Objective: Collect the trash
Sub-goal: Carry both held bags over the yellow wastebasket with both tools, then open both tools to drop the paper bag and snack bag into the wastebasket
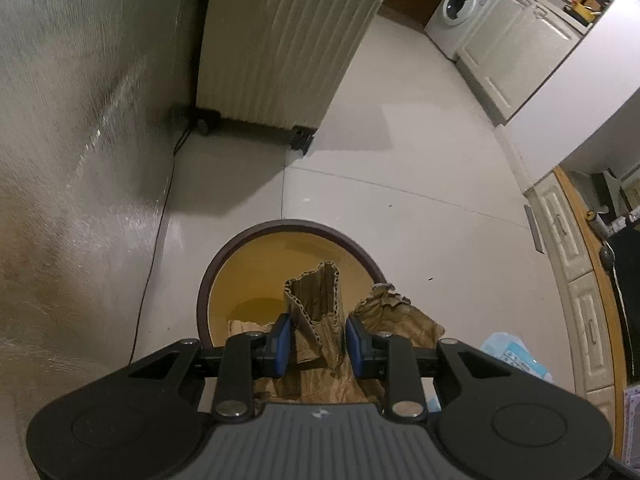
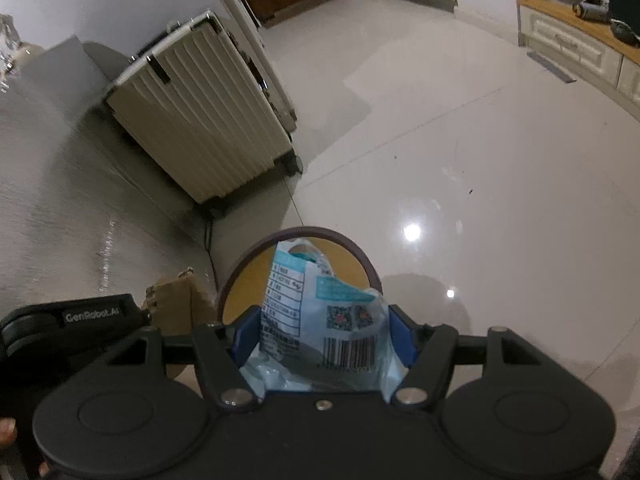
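Left gripper (image 1: 318, 340) pointed down and forward, blue pads clamped on something between them. Right gripper (image 2: 322, 334) just to its right, angled likewise, fingers closed on a load.

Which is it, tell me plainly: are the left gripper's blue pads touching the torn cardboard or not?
Touching. The left wrist view shows the left gripper with both blue pads pressed against the crumpled cardboard piece, held above the bin.
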A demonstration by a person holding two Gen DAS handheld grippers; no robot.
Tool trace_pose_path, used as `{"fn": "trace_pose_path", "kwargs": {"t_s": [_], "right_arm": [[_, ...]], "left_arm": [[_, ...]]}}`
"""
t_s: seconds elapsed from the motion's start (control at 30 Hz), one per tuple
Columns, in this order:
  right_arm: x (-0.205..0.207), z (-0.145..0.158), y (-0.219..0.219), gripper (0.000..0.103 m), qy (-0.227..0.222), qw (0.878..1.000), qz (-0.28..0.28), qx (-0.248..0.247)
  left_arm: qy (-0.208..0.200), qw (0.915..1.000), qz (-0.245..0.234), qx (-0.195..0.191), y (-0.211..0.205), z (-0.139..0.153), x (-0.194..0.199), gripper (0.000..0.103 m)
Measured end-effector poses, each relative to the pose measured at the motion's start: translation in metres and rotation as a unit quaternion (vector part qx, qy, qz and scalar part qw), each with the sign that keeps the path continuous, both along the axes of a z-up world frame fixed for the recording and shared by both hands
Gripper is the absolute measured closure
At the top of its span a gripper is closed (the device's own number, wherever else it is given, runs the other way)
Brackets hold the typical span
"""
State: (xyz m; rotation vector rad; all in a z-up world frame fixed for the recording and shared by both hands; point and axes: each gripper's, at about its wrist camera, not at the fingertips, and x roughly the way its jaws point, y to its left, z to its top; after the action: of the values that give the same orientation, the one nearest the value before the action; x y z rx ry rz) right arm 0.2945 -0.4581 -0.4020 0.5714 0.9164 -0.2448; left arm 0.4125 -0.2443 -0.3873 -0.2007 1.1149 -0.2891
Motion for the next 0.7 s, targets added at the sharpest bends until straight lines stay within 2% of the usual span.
{"fn": "trace_pose_path", "kwargs": {"t_s": [0.13, 0.43, 0.53, 0.63, 0.7], "right_arm": [[0.025, -0.017, 0.003, 0.035, 0.005, 1.0, 0.014, -0.009], [0.07, -0.028, 0.011, 0.034, -0.008, 0.999, 0.032, -0.012], [0.085, -0.031, 0.012, 0.029, -0.007, 0.999, 0.038, -0.01], [0.093, -0.034, 0.013, 0.019, 0.008, 0.999, 0.031, -0.024], [0.094, -0.035, 0.013, 0.019, 0.012, 0.999, 0.033, -0.024]], "left_arm": [[0.004, 0.9999, -0.002, 0.01, 0.001, -0.015, 0.016, 0.072], [0.026, 0.9991, 0.022, -0.026, 0.009, -0.029, 0.037, 0.072], [0.024, 0.9992, 0.022, -0.023, 0.01, -0.031, 0.04, 0.072], [0.027, 0.9987, 0.032, -0.029, 0.014, -0.032, 0.041, 0.072], [0.031, 0.9981, 0.039, -0.037, 0.017, -0.033, 0.042, 0.072]]}}
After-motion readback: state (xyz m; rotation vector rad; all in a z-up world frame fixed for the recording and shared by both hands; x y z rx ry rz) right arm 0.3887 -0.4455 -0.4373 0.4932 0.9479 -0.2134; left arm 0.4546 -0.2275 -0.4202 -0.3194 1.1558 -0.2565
